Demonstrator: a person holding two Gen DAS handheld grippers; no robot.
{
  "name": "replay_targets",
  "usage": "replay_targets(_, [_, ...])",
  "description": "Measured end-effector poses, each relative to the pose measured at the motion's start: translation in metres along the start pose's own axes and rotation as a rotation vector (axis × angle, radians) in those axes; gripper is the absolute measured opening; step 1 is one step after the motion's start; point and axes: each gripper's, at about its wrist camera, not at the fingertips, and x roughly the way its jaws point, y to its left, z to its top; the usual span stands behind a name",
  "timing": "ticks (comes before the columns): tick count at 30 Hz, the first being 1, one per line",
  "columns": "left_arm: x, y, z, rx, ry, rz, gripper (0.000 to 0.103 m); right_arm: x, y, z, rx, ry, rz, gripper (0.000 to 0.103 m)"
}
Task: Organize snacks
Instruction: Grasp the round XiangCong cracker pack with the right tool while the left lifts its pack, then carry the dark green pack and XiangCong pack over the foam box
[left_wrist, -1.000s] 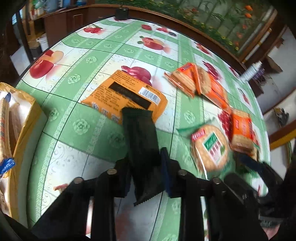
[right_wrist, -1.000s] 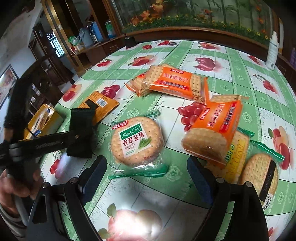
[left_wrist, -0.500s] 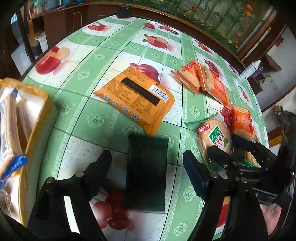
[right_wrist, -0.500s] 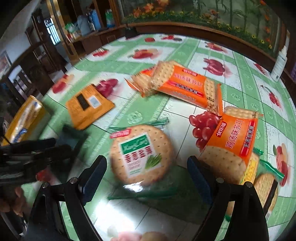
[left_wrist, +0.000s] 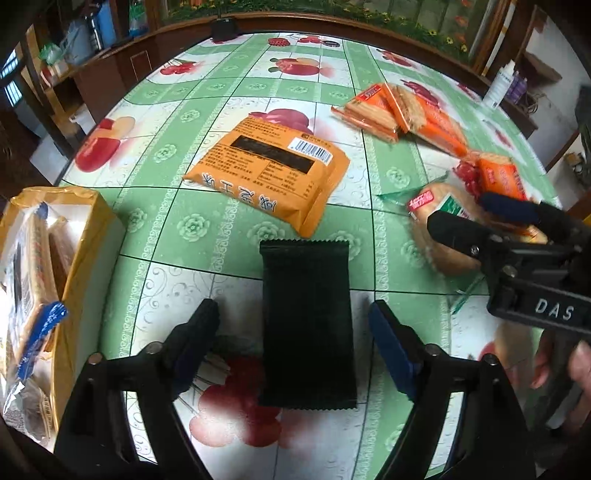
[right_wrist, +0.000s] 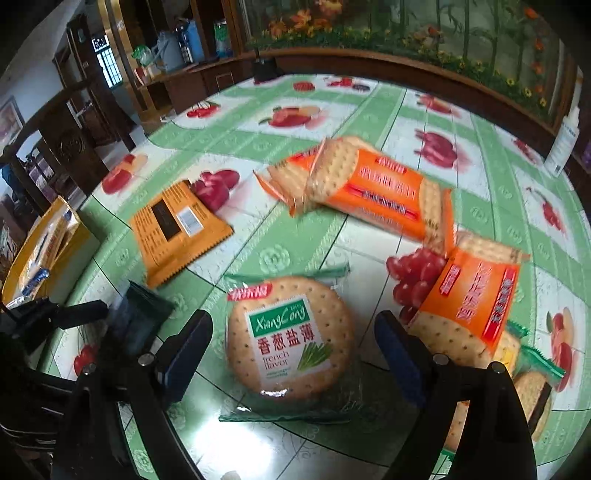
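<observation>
A dark green snack packet (left_wrist: 307, 321) lies flat on the fruit-print tablecloth between the open fingers of my left gripper (left_wrist: 295, 343), which holds nothing. My right gripper (right_wrist: 293, 354) is open around a round cracker pack (right_wrist: 288, 336) labelled XiangCong, without closing on it. The right gripper also shows in the left wrist view (left_wrist: 480, 218) over that round pack (left_wrist: 439, 236). An orange flat packet (left_wrist: 273, 166) lies beyond the dark packet, and it also shows in the right wrist view (right_wrist: 173, 229).
A yellow box (left_wrist: 79, 258) holding wrapped snacks stands at the table's left edge. Orange cracker packs (right_wrist: 369, 188) lie in the middle, another (right_wrist: 469, 299) leans at the right over more round packs. A white bottle (right_wrist: 563, 144) stands at the far right edge.
My left gripper let go of the dark green packet, which now lies flat on the table, and opened wide. My right gripper moved closer over the round cracker pack.
</observation>
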Motion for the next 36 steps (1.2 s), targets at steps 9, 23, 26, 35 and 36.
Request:
replay_targets(9, [0.005,-0.009,-0.002,0.041,-0.042,0.031,0.092,0.016,0.001,-0.007,-0.013,0.018,-0.009,0.093])
replay_targets(23, [-0.006,-0.001,-0.006,0.037,-0.096,-0.007,0.047,0.004,0.009,-0.024,-0.064,0.0,-0.014,0.077])
replay_targets(26, [-0.009,0.004,-0.01,0.022,-0.085,-0.039,0.047,-0.008,0.012,-0.033,-0.056,-0.022,-0.002,0.077])
replay_targets(35, [-0.034,0.01,-0.023,0.026,-0.119,-0.055,0.047,-0.037,0.016,-0.047,-0.013,-0.073,0.016,0.077])
replay_targets(36, [-0.038,0.012,-0.025,0.027,-0.125,-0.055,0.047,-0.039,0.017,-0.048,-0.01,-0.077,0.017,0.077])
